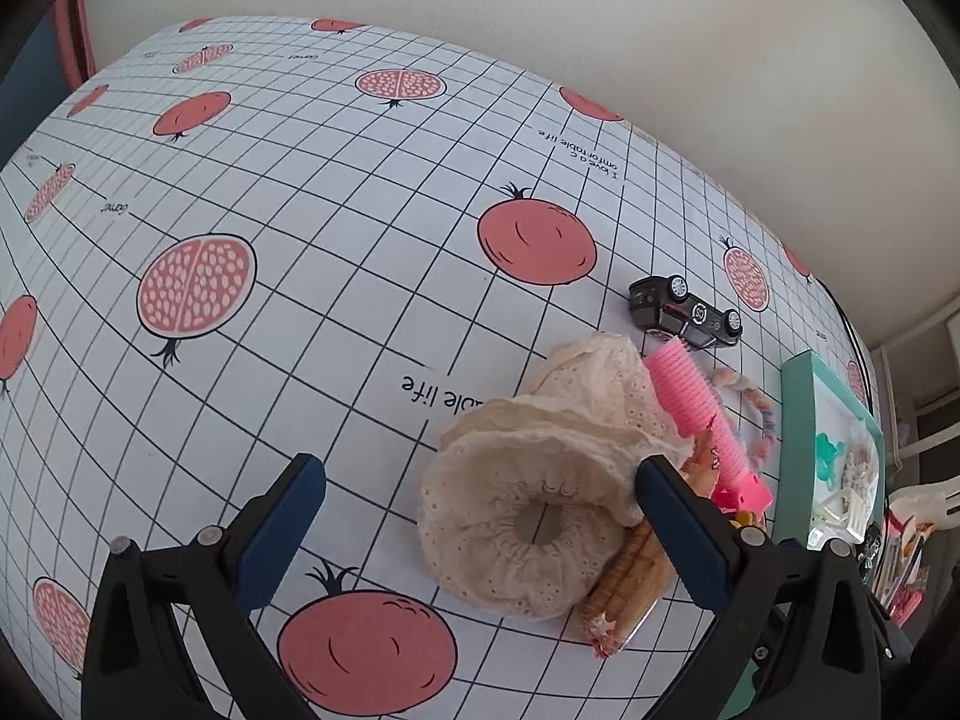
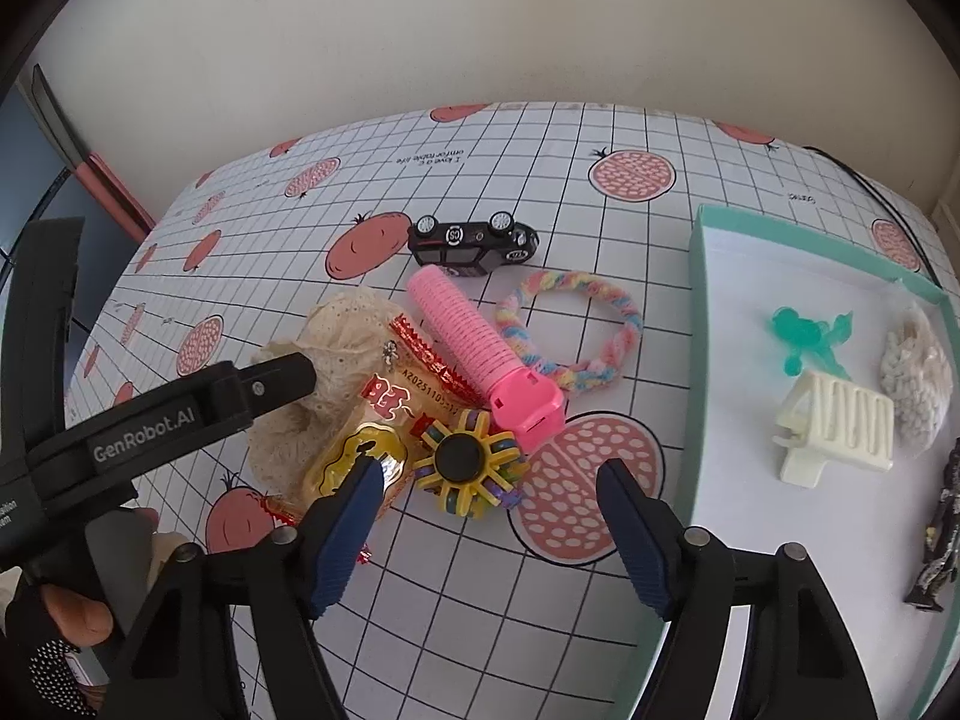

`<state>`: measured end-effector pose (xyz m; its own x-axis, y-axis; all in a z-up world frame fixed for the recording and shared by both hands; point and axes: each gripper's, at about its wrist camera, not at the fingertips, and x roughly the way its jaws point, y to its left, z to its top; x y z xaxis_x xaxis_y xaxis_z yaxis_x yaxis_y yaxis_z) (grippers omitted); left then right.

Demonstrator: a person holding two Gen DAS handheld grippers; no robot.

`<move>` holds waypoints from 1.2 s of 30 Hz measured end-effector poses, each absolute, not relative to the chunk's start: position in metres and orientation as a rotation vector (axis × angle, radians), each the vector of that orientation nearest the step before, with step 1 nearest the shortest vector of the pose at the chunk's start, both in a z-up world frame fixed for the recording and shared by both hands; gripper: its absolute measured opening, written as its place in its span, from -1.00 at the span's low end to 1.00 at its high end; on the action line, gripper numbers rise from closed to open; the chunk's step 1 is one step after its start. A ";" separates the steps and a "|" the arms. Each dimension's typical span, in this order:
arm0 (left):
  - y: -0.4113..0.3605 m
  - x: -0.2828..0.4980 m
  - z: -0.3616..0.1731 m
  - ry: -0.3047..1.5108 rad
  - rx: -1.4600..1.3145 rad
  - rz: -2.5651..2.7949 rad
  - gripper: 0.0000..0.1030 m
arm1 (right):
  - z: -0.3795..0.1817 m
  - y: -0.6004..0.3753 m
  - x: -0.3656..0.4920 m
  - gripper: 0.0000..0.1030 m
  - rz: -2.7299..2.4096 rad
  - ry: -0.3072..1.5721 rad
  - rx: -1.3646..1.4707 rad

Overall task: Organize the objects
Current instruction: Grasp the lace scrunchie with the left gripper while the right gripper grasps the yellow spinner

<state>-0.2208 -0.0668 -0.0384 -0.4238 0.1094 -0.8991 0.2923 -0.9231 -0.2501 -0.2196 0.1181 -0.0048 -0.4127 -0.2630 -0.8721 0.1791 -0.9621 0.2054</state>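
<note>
A pile lies on the pomegranate-print tablecloth: a cream lace scrunchie (image 1: 528,516) (image 2: 336,336), a snack packet (image 2: 378,420) (image 1: 624,594), a pink hair roller (image 2: 480,354) (image 1: 702,414), a yellow fidget spinner (image 2: 465,462), a pastel braided ring (image 2: 576,330) (image 1: 756,408) and a black toy car (image 2: 474,240) (image 1: 684,309) on its roof. My left gripper (image 1: 480,480) is open, its right finger over the scrunchie's edge. My right gripper (image 2: 489,480) is open just in front of the spinner.
A teal-rimmed tray (image 2: 699,300) (image 1: 798,420) at the right holds a green toy (image 2: 810,339), a cream hair claw (image 2: 840,429), a bag of white beads (image 2: 915,378) and a dark item (image 2: 942,528). A gloved hand (image 2: 54,630) holds the left gripper's body (image 2: 150,426).
</note>
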 end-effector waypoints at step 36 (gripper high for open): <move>-0.005 -0.226 -0.038 0.280 1.739 -2.571 -0.06 | -0.012 0.131 -0.224 -0.20 -2.396 -0.179 1.555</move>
